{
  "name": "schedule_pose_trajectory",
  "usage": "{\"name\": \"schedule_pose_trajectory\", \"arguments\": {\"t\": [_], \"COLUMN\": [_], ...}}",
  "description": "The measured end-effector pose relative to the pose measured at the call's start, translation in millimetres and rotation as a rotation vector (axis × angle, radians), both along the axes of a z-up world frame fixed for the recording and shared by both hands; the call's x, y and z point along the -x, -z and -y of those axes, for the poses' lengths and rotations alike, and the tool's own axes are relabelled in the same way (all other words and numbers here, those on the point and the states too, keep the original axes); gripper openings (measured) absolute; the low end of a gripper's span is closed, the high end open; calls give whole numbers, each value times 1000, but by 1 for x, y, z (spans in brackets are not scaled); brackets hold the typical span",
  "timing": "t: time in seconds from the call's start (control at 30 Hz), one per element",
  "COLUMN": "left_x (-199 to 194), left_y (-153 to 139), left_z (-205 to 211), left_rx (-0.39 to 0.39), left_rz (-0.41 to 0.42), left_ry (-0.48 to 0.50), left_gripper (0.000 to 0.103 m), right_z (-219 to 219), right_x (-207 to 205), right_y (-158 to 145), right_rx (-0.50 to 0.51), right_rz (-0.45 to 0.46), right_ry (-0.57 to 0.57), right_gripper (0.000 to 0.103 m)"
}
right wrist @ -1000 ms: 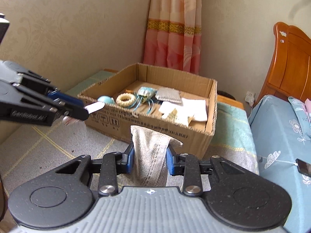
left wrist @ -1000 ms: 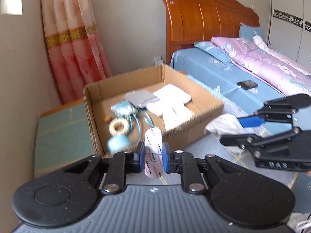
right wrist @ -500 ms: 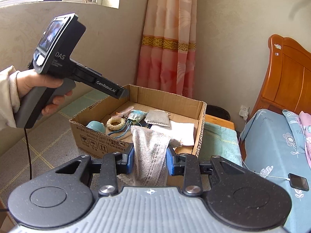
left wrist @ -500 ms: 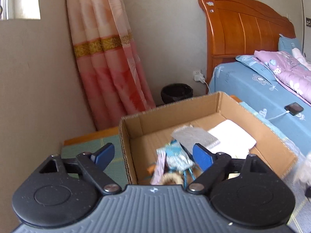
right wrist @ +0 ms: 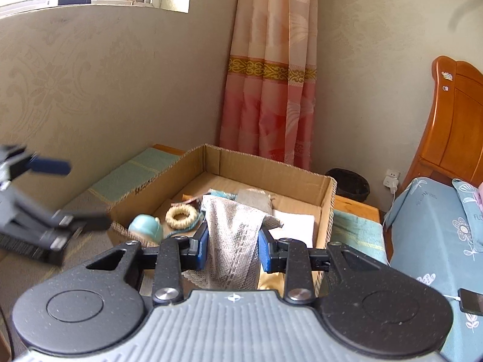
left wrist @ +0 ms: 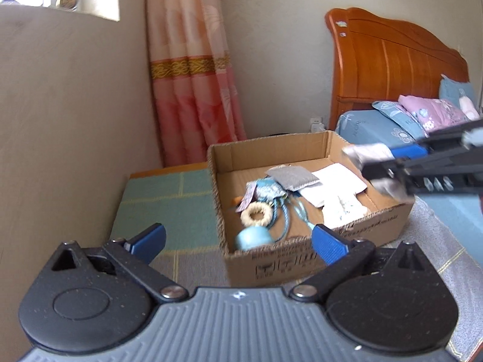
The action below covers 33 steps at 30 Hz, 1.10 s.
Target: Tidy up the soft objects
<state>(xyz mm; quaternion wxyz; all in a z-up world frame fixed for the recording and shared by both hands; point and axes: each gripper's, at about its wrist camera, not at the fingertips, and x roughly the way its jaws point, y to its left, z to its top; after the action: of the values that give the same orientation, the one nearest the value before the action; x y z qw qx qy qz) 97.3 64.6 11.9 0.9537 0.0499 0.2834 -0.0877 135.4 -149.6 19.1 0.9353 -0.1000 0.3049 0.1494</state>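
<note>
An open cardboard box (left wrist: 317, 259) stands on the floor mat and holds a straw ring (left wrist: 256, 215), a light blue cup (left wrist: 252, 238), a blue tasselled pouch (left wrist: 267, 188), a grey pad (left wrist: 291, 176) and white cloths (left wrist: 335, 181). My left gripper (left wrist: 238, 239) is open and empty, in front of the box's near left corner. My right gripper (right wrist: 232, 246) is shut on a grey mesh cloth (right wrist: 234, 232) and holds it above the box's near edge (right wrist: 120, 229). It also shows in the left wrist view (left wrist: 389, 157), over the box's right side.
A patterned curtain (right wrist: 268, 69) hangs behind the box. A bed with a wooden headboard (left wrist: 389, 69) and blue sheet stands to the right. A green mat (left wrist: 169, 202) lies left of the box. A black bin (right wrist: 351, 184) sits by the wall. A phone (right wrist: 469, 300) lies on the bed.
My left gripper let go of a small white and pink item, opened, and drew back from the box. My right gripper moved forward over the box, still holding the mesh cloth.
</note>
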Motion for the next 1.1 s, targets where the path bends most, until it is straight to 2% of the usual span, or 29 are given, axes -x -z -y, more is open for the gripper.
{"name": "schedule_pose_trajectory", "arguments": {"t": [0.1,0.2,0.63,0.67,0.7,0.73,0.77,0.8,0.83,1.1], "left_x": [10,13,16,16,17,18,19,20,20,21], "left_y": [8,15,21,20,20,19,18,17,17,9], "left_z": [-6,-12,-45,-45,-46,-46,-46,-45,-44,-36], "left_rx": [-43,-101,-44,-39,-35,-34,-37,-44,-51,-45], "left_rz": [40,42,5,3,5,9,11,12,12,-5], "left_ry": [-67,-133,-203,-201,-200,-201,-204,-205,-205,-221], "left_gripper": [102,102,102,102,102,102,102,102,102,102], "right_z": [-11,-23,-81,-84,-86,-88,-89,-90,-88,-72], "right_x": [-23,-49,-150,-155,-160,-164,-164,-163,-160,-132], "right_y": [-3,-5,15,17,19,20,20,19,17,1], "right_rx": [7,-3,44,48,49,51,51,46,32,64], "right_rz": [-10,-29,-115,-127,-141,-143,-135,-127,-119,-165], "right_ry": [-14,-31,-56,-56,-53,-36,-26,-24,-29,38], "right_gripper": [37,37,39,42,54,70,79,93,98,99]}}
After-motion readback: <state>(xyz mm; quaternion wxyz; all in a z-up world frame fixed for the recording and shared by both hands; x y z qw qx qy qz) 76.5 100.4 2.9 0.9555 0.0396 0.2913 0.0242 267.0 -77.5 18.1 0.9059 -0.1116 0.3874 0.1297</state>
